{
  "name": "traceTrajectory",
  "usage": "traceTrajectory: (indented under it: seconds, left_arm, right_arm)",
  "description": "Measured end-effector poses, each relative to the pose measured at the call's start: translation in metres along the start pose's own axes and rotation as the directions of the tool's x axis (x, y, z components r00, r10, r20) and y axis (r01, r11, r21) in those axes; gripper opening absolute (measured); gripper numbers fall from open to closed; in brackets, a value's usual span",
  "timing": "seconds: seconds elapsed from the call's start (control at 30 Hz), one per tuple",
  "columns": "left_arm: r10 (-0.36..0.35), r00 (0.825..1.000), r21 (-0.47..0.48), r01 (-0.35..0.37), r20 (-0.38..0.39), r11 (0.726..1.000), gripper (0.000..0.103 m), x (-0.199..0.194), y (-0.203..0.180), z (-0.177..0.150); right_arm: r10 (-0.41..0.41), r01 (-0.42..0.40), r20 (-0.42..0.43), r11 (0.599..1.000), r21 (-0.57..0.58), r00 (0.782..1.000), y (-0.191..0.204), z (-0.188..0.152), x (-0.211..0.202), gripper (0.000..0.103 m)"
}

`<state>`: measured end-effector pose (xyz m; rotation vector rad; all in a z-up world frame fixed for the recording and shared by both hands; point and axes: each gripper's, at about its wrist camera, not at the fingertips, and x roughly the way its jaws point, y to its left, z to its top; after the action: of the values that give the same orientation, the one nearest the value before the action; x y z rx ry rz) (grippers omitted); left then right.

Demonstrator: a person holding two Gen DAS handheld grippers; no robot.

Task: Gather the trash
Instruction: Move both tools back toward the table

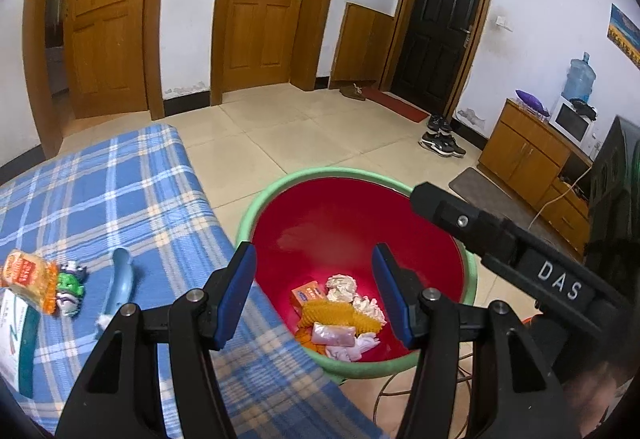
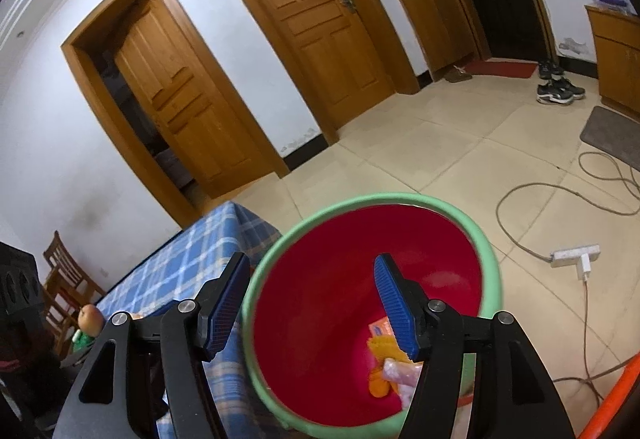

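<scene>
1. We judge the step in hand to be a drop just made: both grippers hang over the bin [image 1: 276, 195], a red tub with a green rim, and neither carries anything.
2. The right gripper [image 2: 312, 303] stands with its fingers apart and nothing between them, above the bin's mouth; in the left view its black body crosses in from 3 o'clock.
3. The left gripper [image 1: 316, 295] also has its fingers apart and empty, tilted down toward the bin.
4. Trash already lies on the bin floor: paper wads [image 1: 342, 285], a yellow net [image 1: 340, 313], a pink packet [image 1: 334, 335] and an orange box [image 1: 308, 293].
5. More is left on the bed [image 1: 120, 191], at 9 o'clock of the bin: an orange wrapper [image 1: 30, 277] touching a green toy [image 1: 72, 285], and a blue piece [image 1: 118, 279] just beside.
6. Next, we think, a gripper must swing toward 9 o'clock, come down over the wrapper with fingers apart, and pinch its thin edge without dragging the toy.
</scene>
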<state>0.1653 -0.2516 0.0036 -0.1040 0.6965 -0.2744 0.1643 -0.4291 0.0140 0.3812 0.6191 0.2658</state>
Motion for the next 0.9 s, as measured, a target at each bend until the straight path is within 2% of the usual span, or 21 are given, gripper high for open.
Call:
traceTrajectory:
  seconds: [0.23,0.37,0.57,0.67,0.9]
  left_arm:
    - [0.017,1.000,-0.029,-0.017,0.017,0.999,0.060,-0.018,0.020,-0.001]
    - [0.039,0.998,-0.029,-0.037,0.041,0.999,0.066,-0.032,0.035,-0.001]
    - [0.076,0.996,-0.069,-0.072,0.051,0.995,0.066,-0.054,0.071,-0.005]
    - [0.113,0.992,-0.091,-0.107,0.053,0.990,0.066,-0.065,0.094,-0.008]
    - [0.174,0.984,-0.144,-0.168,0.031,0.975,0.069,-0.086,0.150,-0.016]
  right_arm:
    - [0.020,-0.022,-0.019,0.993,-0.118,1.000,0.045,-0.002,0.012,0.070]
    - [0.025,-0.029,-0.023,0.985,-0.173,0.999,0.071,-0.001,0.015,0.071]
    - [0.173,-0.174,-0.017,0.977,-0.121,0.985,0.101,0.003,0.013,0.078]
    - [0.196,-0.200,-0.047,0.970,-0.136,0.980,0.119,-0.003,0.024,0.078]
    - [0.190,-0.217,-0.134,0.949,-0.227,0.973,0.164,-0.029,0.055,0.078]
